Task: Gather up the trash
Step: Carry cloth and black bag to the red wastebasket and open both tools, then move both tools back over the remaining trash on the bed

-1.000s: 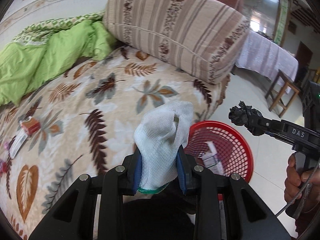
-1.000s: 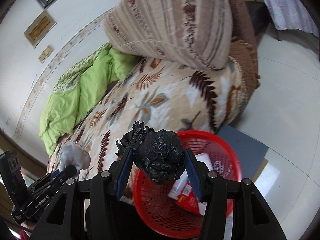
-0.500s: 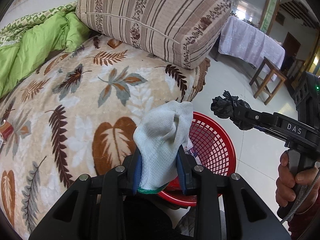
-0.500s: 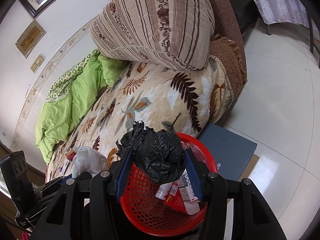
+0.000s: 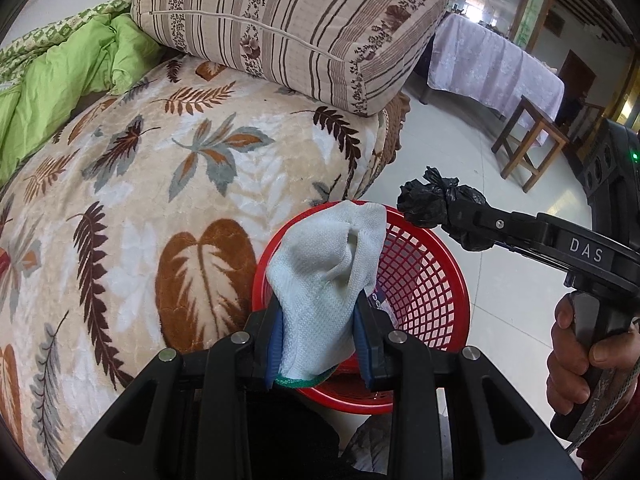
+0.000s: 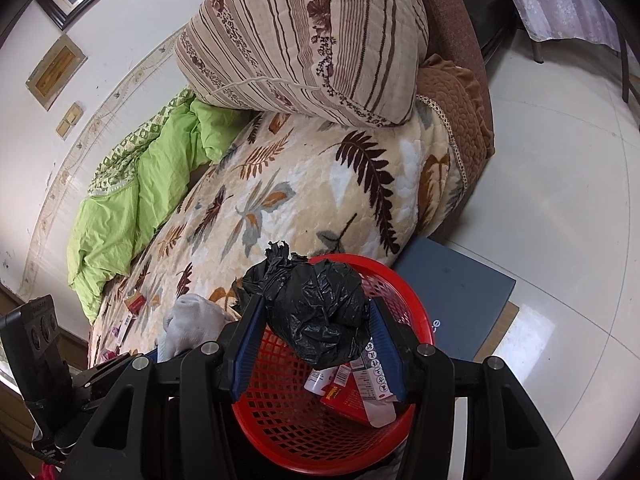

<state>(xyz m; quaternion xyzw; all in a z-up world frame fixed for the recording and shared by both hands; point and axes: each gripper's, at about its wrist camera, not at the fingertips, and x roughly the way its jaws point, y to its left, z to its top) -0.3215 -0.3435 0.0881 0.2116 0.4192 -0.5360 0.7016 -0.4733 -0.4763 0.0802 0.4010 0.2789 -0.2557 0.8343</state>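
Note:
My left gripper [image 5: 320, 334] is shut on a white knitted glove [image 5: 326, 280] with a green cuff, held over the near left rim of a red mesh basket [image 5: 424, 292]. My right gripper [image 6: 318, 330] is shut on a crumpled black plastic bag [image 6: 320, 312], hanging above the same red mesh basket [image 6: 280, 412]. In the left wrist view the black plastic bag [image 5: 432, 206] hovers over the basket's far right rim, a person's hand [image 5: 576, 360] on the right gripper's handle. The glove [image 6: 188, 324] shows at the left in the right wrist view. Cartons and a small bottle [image 6: 352, 388] lie in the basket.
The basket stands on pale floor tiles against a bed with a leaf-patterned blanket [image 5: 140, 208]. A striped cushion [image 5: 288, 28] and green quilt [image 5: 60, 80] lie further back. Small packets [image 6: 128, 312] rest on the bed. A grey box [image 6: 452, 300] sits on the floor; a wooden stool [image 5: 532, 140] stands beyond.
My left gripper has carried the glove rightward and down from over the bed to over the basket's rim. The right gripper with the bag has drifted slightly closer over the basket.

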